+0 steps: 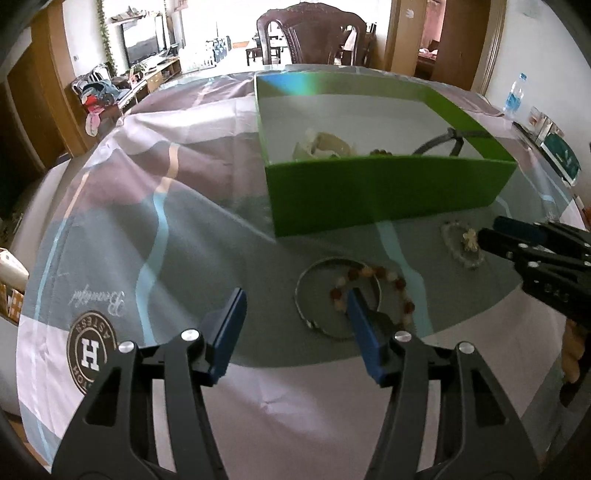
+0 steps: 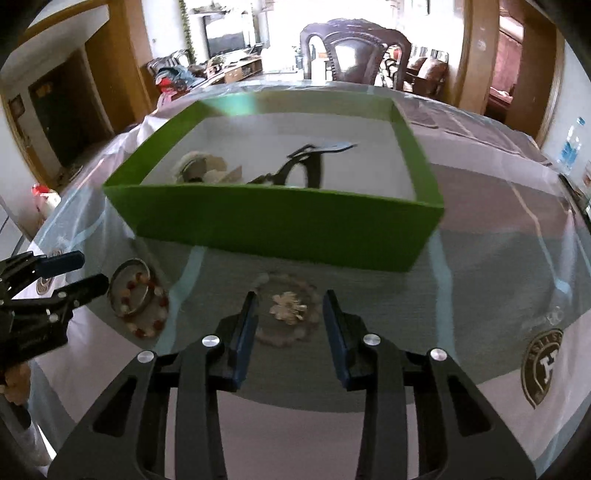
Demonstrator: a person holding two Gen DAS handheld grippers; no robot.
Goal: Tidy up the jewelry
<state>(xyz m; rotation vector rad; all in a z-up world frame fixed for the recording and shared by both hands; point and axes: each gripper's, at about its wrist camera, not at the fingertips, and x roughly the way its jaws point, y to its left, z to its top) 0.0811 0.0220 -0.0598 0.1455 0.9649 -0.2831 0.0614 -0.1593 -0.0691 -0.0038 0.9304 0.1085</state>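
A green box (image 1: pixel 388 192) stands on the table with a cream piece (image 1: pixel 325 146) and a dark cord piece (image 1: pixel 443 142) inside; the box also shows in the right wrist view (image 2: pixel 280 229). A silver bangle (image 1: pixel 321 291) and a red-and-cream bead bracelet (image 1: pixel 384 284) lie together before the box. My left gripper (image 1: pixel 295 299) is open just left of them. A pale bracelet with a flower charm (image 2: pixel 288 308) lies on the cloth between the fingers of my open right gripper (image 2: pixel 290 306).
The table has a patterned cloth (image 1: pixel 166 206) under a clear sheet. A dark wooden chair (image 1: pixel 310 33) stands at the far side. A water bottle (image 1: pixel 515 96) and small boxes (image 1: pixel 557 151) sit at the right edge.
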